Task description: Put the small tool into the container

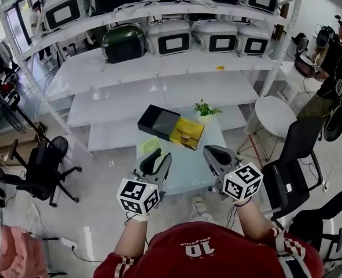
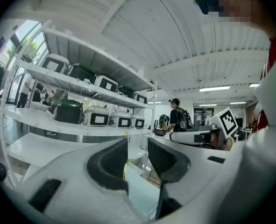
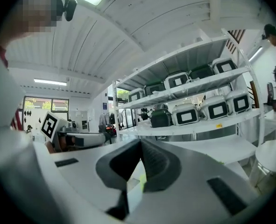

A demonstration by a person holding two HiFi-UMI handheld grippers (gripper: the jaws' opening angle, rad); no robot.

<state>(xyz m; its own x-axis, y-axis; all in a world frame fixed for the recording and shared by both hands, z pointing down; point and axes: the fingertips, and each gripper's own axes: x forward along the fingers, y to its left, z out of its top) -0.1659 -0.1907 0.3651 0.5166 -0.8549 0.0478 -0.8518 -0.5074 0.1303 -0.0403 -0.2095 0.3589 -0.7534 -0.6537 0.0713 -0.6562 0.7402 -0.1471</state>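
Note:
A small glass table (image 1: 188,167) stands below me. On its far side sit a black box (image 1: 158,122) and a yellow flat piece (image 1: 187,133) with a small brownish item (image 1: 186,137) on it. A pale green thing (image 1: 149,145) lies at the table's left edge. My left gripper (image 1: 159,154) hovers over the near left of the table, its jaws apart with nothing between them (image 2: 138,148). My right gripper (image 1: 209,150) hangs over the near right, its pads meeting at the tips (image 3: 140,146) and holding nothing.
A small potted plant (image 1: 204,110) stands at the table's far right corner. White shelves (image 1: 159,68) with several cookers rise behind. An office chair (image 1: 43,167) is at the left, a black chair (image 1: 292,167) and a round white stool (image 1: 275,116) at the right. A person (image 1: 338,57) stands far right.

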